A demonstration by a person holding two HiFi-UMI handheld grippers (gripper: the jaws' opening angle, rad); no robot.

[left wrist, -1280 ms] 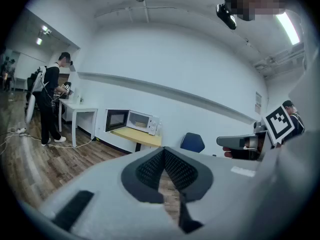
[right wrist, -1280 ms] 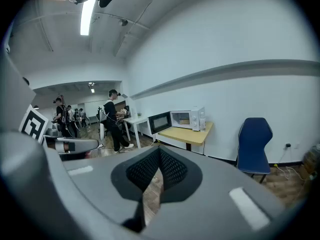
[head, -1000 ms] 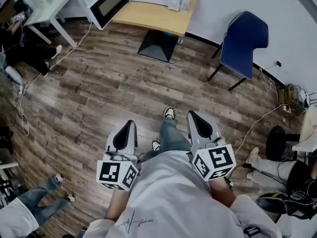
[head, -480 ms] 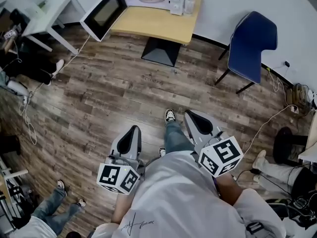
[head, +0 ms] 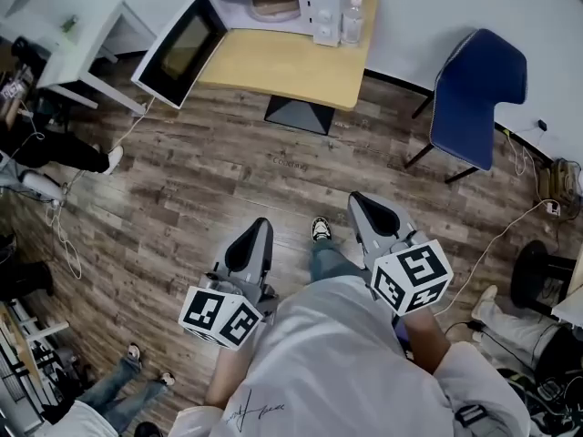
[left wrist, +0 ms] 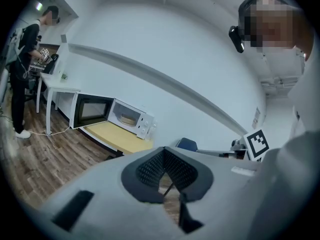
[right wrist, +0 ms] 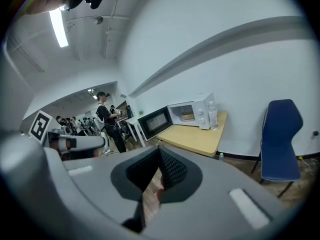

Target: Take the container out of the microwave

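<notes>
A white microwave [head: 273, 3] stands on a wooden table [head: 291, 62] against the far wall, its door [head: 178, 48] swung open to the left. Inside it sits a tan container [head: 271, 5], which also shows in the left gripper view [left wrist: 129, 120] and the right gripper view [right wrist: 187, 116]. My left gripper [head: 258, 233] and right gripper [head: 363, 206] are held out over the wood floor, well short of the table. Both are shut with nothing in them. Their jaws point towards the microwave, and the pads [left wrist: 150, 171] meet in each gripper view.
A clear bottle [head: 352, 18] stands on the table right of the microwave. A blue chair [head: 478, 85] is at the right, a white desk [head: 86, 44] at the left. Cables [head: 64, 235] trail on the floor, and people stand at the left and bottom edges.
The table and microwave have come nearer and lower in the head view as I walk towards them. Both grippers stay shut and keep their place in front of me.
</notes>
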